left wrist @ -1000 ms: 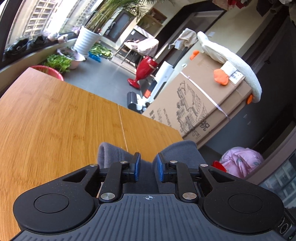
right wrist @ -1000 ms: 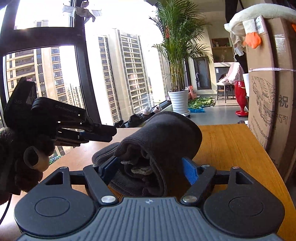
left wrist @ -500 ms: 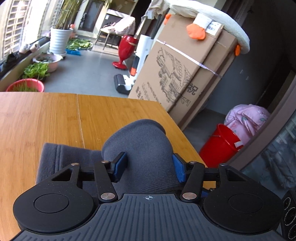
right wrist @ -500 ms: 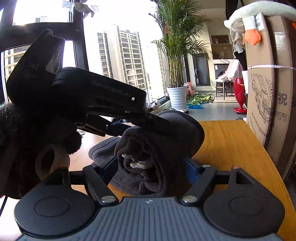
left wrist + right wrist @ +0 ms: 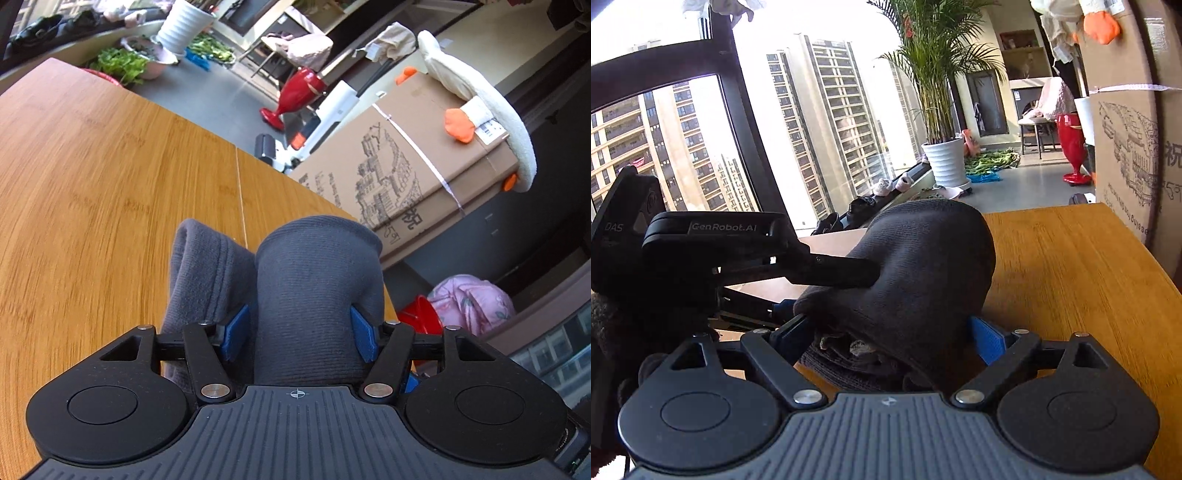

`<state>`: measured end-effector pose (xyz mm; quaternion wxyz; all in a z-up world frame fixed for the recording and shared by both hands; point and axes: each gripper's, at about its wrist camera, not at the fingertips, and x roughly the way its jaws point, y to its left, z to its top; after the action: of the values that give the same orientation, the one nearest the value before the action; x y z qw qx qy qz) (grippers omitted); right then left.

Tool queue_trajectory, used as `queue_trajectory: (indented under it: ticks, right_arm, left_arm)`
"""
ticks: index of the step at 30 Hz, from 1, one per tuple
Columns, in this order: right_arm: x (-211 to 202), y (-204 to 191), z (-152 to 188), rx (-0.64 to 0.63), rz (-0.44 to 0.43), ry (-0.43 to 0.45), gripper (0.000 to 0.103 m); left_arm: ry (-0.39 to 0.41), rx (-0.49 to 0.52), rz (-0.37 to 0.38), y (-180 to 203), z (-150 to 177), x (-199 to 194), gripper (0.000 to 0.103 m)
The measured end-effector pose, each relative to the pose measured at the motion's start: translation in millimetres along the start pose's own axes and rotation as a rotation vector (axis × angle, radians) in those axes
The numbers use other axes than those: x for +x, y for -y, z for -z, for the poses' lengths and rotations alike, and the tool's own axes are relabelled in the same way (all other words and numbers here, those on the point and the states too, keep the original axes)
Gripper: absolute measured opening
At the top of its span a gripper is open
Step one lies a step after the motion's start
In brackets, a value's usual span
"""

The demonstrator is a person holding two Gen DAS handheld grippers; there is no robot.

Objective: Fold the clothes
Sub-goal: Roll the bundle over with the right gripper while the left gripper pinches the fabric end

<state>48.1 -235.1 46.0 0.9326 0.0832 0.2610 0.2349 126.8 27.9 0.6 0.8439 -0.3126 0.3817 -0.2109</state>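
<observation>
Item: grey garment (image 5: 317,295), rolled bundle at the wooden table (image 5: 110,192)'s near right edge.
Left gripper (image 5: 299,328): jaws opening, straddling the roll.
Right gripper (image 5: 897,332): likewise, jaws opening.
Risk: once freed, the springy roll likely unrolls or slips over the edge.

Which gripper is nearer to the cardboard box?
The right. The box stands beside the table's right edge. The right gripper is on that side; the left gripper reaches in from the window side.
</observation>
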Motion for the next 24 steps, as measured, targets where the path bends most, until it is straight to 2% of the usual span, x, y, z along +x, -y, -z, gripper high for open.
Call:
queue_trajectory:
  ticks: [1,2,3,4,6,7,10,13,16,17,18,20,21,22,23,24]
  right_arm:
    - [0,2,-1,0.005,0.007,-0.002,0.062]
    - [0,4,-3,0.011,0.013,-0.004,0.049]
    - [-2,5,-4,-0.003,0.026,-0.006,0.043]
    - [-7,4,-6,-0.047,0.046,-0.007,0.034]
    - [-16,3,-9,-0.134,0.086,-0.011,0.028]
    - [-21,3,-10,-0.177,0.107,-0.013,0.028]
    - [-29,-6,-13,-0.341,0.189,-0.013,0.028]
    - [-26,-25,-10,-0.469,0.235,-0.022,0.028]
    - [-21,-44,7,-0.604,0.27,-0.014,0.029]
    - [-21,-44,12,-0.617,0.271,-0.004,0.032]
    - [-22,-43,15,-0.607,0.261,0.007,0.033]
    - [-31,-30,13,-0.489,0.194,0.034,0.043]
    - [-41,-17,11,-0.383,0.131,0.06,0.047]
    - [-49,-6,10,-0.291,0.088,0.092,0.058]
    - [-53,4,10,-0.225,0.069,0.123,0.065]
    - [-58,13,10,-0.158,0.05,0.154,0.066]
  left_arm:
    - [0.004,-0.007,0.004,-1,0,-1,0.066]
    - [0.006,-0.015,0.011,-2,0,-1,0.068]
    - [0.008,-0.021,0.025,-2,0,-3,0.071]
    - [0.012,-0.017,0.037,-1,0,-5,0.071]
    - [0.033,0.02,0.047,9,-2,-11,0.073]
    - [0.045,0.041,0.048,15,-4,-13,0.075]
    - [0.009,0.085,0.066,33,-8,-6,0.093]
    - [-0.058,0.135,0.034,52,-6,17,0.094]
    - [-0.078,0.17,0.007,65,0,34,0.094]
    - [-0.072,0.182,-0.005,67,1,36,0.088]
    - [-0.068,0.194,-0.014,67,3,38,0.077]
    - [-0.066,0.203,-0.028,64,5,38,0.063]
    - [-0.065,0.19,-0.024,61,5,37,0.06]
    - [-0.064,0.168,-0.013,57,4,36,0.058]
    - [-0.063,0.144,-0.002,53,3,35,0.055]
    - [-0.062,0.119,0.009,50,1,34,0.052]
